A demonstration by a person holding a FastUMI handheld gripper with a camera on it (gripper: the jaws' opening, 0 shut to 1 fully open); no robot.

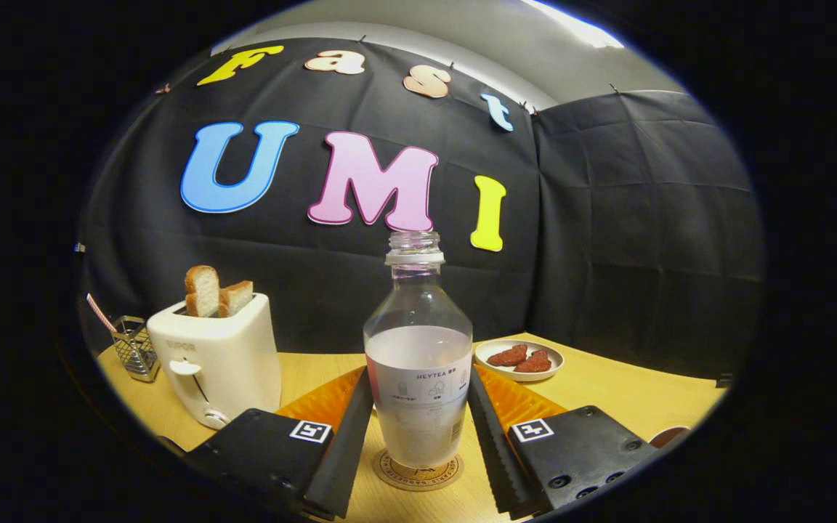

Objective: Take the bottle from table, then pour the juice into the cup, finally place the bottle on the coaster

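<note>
The bottle (418, 363) stood upright on the round coaster (418, 472), which lay on the wooden surface (629, 396). The bottle had no cap on its mouth, and a pale, milky juice filled it up to about the shoulder, while the neck above was clear. A light label went around its lower half. The hand-held gripper (418, 407) was placed around the bottle, with one finger on each side of it at the height of the label. The fingers (349, 443) were opened about as wide as the bottle. Their upper ends looked to be touching the sides of the bottle or lying just beside them, and lower down a narrow gap was seen on each side. I could not tell whether they pressed on the bottle or were already loose. To the left of the fingers, a white toaster (219, 359) stood on the surface with two slices of bread (215, 290) sticking out of its top. Beyond the toaster there was a small wire basket (135, 349) with a striped straw (100, 314) in it. Beyond the right finger, a small white plate (520, 359) held two reddish-brown pieces of food.
</note>
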